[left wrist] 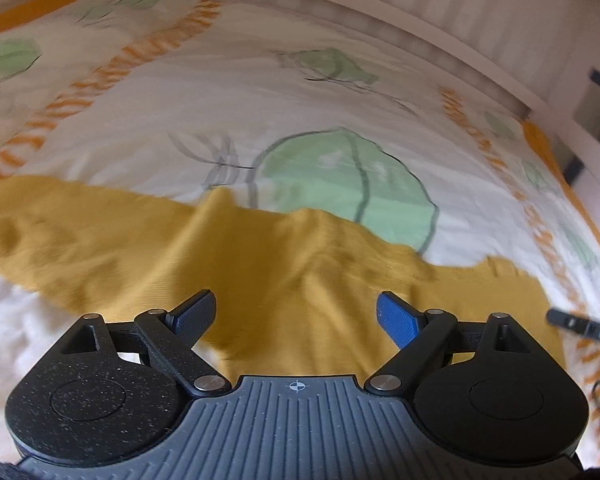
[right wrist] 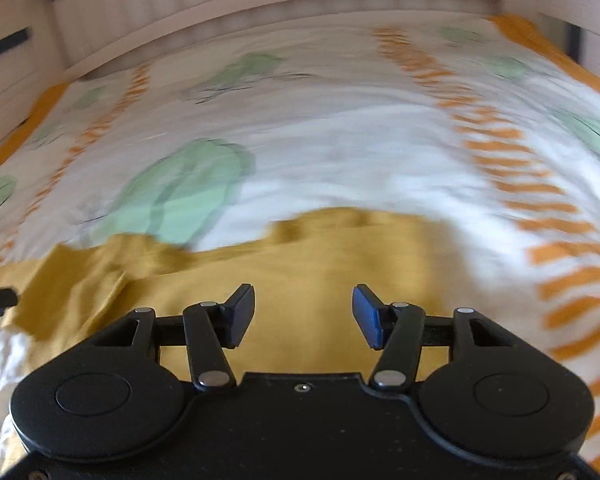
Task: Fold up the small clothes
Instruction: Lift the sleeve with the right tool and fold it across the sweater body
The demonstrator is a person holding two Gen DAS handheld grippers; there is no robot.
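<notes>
The mustard-yellow garment [left wrist: 284, 264] is lying rumpled on the printed bedsheet [left wrist: 228, 92], spreading beneath both of your grippers. Your left gripper [left wrist: 296, 318] is hanging over it with jaws released wide, and your right gripper [right wrist: 303, 316] is holding nothing, jaws parted. Both views are blurring; closing now, you are risking pinching the sheet underneath or several bunched layers together.

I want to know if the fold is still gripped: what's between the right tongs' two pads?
Nothing is pinched: in the right wrist view the right tongs stand open, with only the mustard garment lying on the bedspread beyond the gap.
</notes>
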